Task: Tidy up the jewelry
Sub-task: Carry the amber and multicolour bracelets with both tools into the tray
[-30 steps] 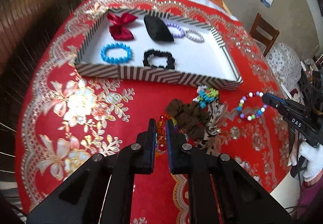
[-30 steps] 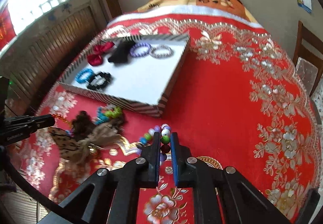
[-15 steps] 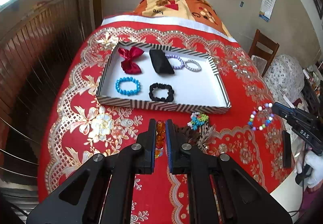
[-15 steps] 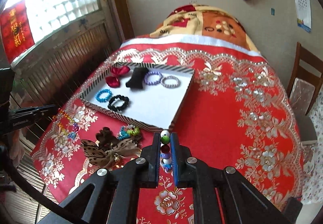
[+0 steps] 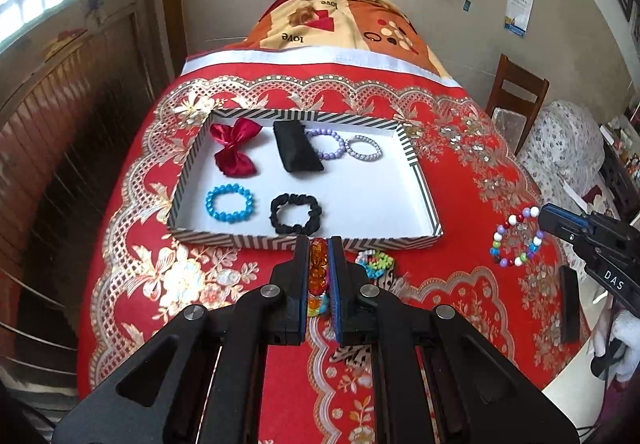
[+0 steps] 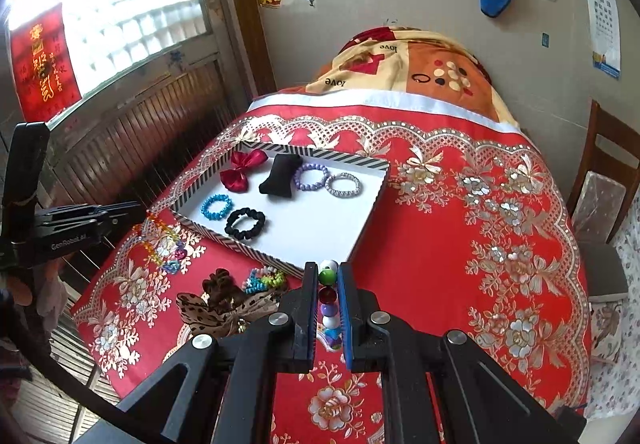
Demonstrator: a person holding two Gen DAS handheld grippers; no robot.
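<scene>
A striped tray [image 5: 424, 183] [image 6: 360, 244] lies on the red cloth. It holds a red bow [image 5: 234, 147], a black pouch [image 5: 296, 151], a purple bracelet [image 5: 330, 143], a silver bracelet [image 5: 363, 148], a blue bracelet [image 5: 230, 202] and a black scrunchie [image 5: 295, 213]. My left gripper [image 5: 319, 244] is shut on an amber crystal bracelet [image 5: 318, 276], held above the cloth in front of the tray; the bracelet hangs from it in the right wrist view [image 6: 160, 244]. My right gripper [image 6: 329, 268] is shut on a multicolour bead bracelet [image 6: 329, 296] [image 5: 516, 240], lifted right of the tray's front.
In front of the tray lie a green-and-blue bead band [image 5: 376, 264] [image 6: 264, 280], a brown scrunchie [image 6: 218, 284] and a leopard bow [image 6: 216, 316]. A wooden chair [image 5: 516, 99] stands at the right, a folded quilt [image 5: 340, 23] at the far end.
Both grippers have risen and drawn back from the cloth, each lifting its bracelet with it. The views now take in the whole tray and the walls.
</scene>
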